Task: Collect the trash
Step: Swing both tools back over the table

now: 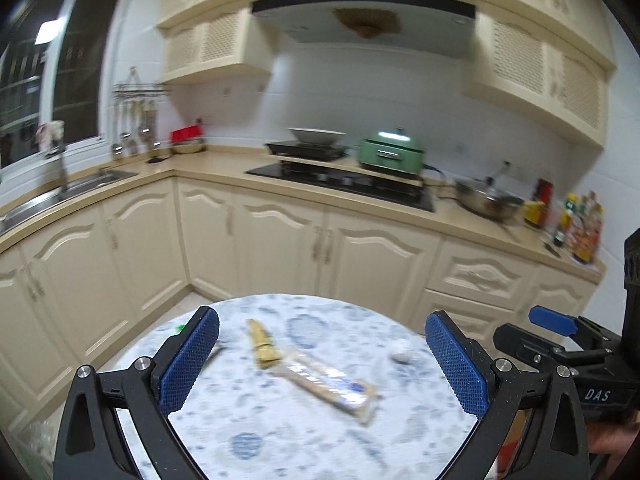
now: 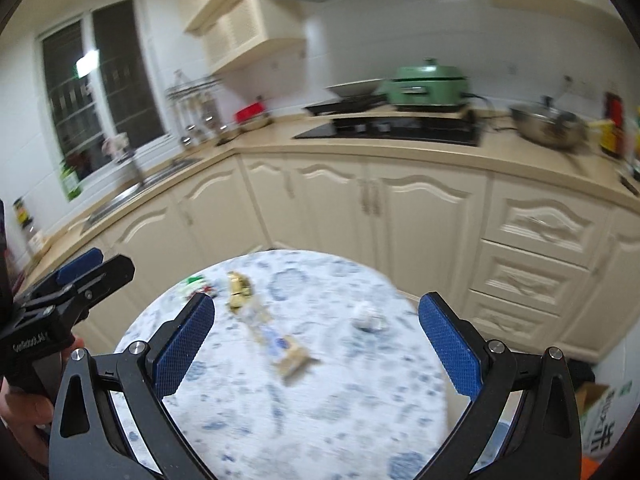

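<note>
Both tongs, left gripper (image 1: 322,360) and right gripper (image 2: 316,344), hang spread apart and empty over the round table (image 2: 320,420), long wrapper (image 1: 316,372) mid-table, crumpled paper (image 2: 366,316) toward its far right edge.

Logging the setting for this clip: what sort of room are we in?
A home kitchen, most likely. Cream cabinets run under an L-shaped counter with a sink by the window, a gas hob below a range hood, and a green cooker.

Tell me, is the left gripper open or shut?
Open. The left gripper has its blue pads wide apart, holding nothing above the round table.
</note>
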